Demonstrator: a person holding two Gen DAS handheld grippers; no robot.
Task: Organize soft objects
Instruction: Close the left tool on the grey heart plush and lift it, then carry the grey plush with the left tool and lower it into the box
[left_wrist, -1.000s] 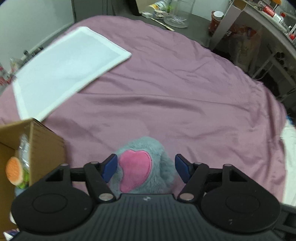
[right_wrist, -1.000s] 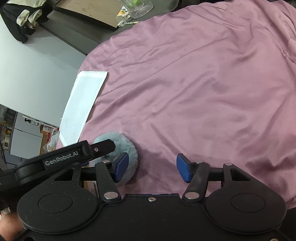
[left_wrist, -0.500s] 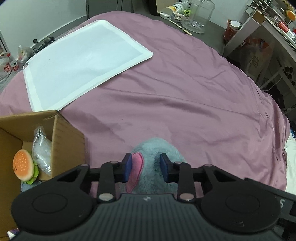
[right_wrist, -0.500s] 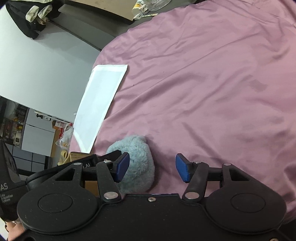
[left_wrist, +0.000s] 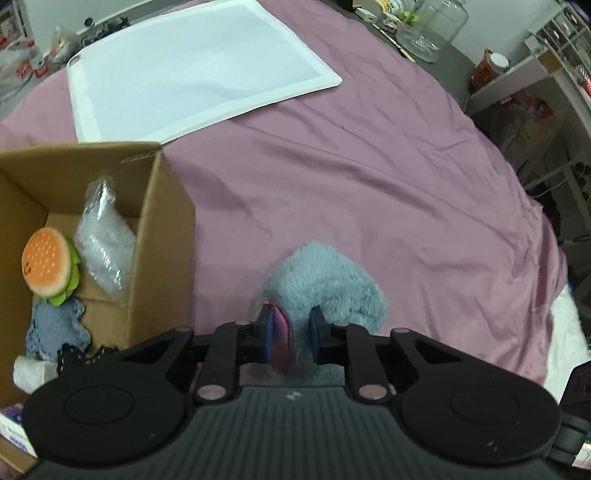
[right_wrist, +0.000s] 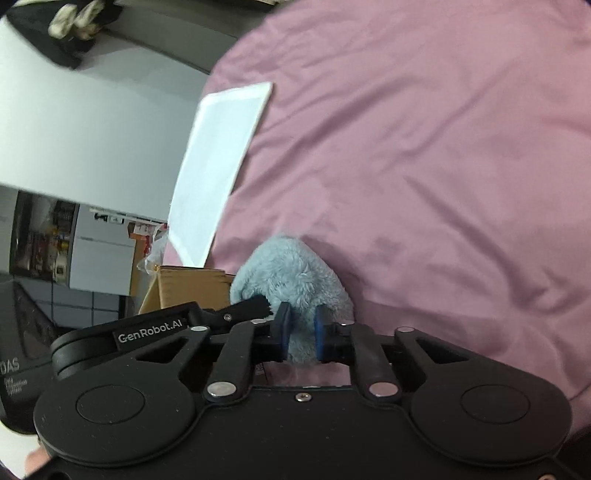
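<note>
A: Largest first: the mauve satin bedspread (left_wrist: 369, 177) is smooth, creased and probably slippery. On it, past the open brown cardboard box (left_wrist: 162, 236), lies a flat white rectangular pad (left_wrist: 192, 70).

B: And the fluffy grey-blue plush toy with the pink patch (left_wrist: 325, 284)?

A: Just beside the box's right wall, at bed level. The left hand-held gripper (left_wrist: 290, 334) has its blue pads pinching the toy's near edge at the pink patch. In the right wrist view the right hand-held gripper (right_wrist: 300, 330) is also pinched into the grey fur.

B: So lift it into the box?

A: I'd judge so. Long pile compresses, so keep the squeeze firm, raise it clear of the box's rim, then go left and release over the free corner.

B: What's inside?

A: A round orange-and-green burger plush (left_wrist: 48, 266), a crinkly clear plastic bag (left_wrist: 103, 251), and a blue-grey knitted cloth (left_wrist: 55, 328).
</note>
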